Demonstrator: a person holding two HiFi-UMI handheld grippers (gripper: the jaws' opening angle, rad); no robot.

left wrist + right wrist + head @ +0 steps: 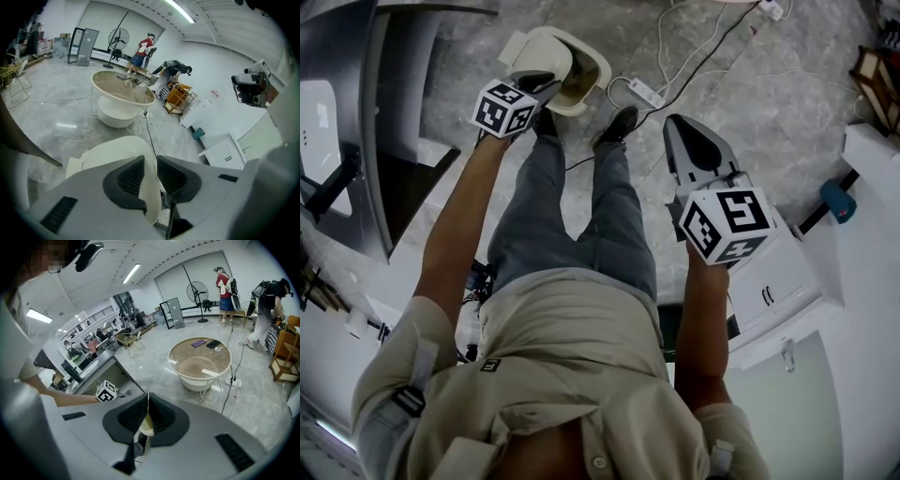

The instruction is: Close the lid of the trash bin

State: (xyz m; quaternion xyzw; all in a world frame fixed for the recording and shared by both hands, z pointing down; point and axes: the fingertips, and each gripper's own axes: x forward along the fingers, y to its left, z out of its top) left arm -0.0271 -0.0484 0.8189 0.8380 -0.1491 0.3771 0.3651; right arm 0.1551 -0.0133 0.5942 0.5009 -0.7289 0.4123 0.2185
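The cream trash bin (586,89) stands on the floor just beyond the person's shoes, and its domed lid (546,47) is raised on the left side. My left gripper (538,84) reaches down to that lid. In the left gripper view the lid's (117,150) curved edge runs between the jaws of the left gripper (150,161), which stand apart around it; no squeeze on it shows. My right gripper (689,129) hangs over bare floor to the right of the bin. Seen in its own view, the right gripper (147,401) has its jaws together and holds nothing.
A power strip (642,91) with white and black cables lies right of the bin. A dark counter (356,141) is on the left and a white cabinet (778,281) on the right. A round glass-topped table (123,91) and several people are farther off.
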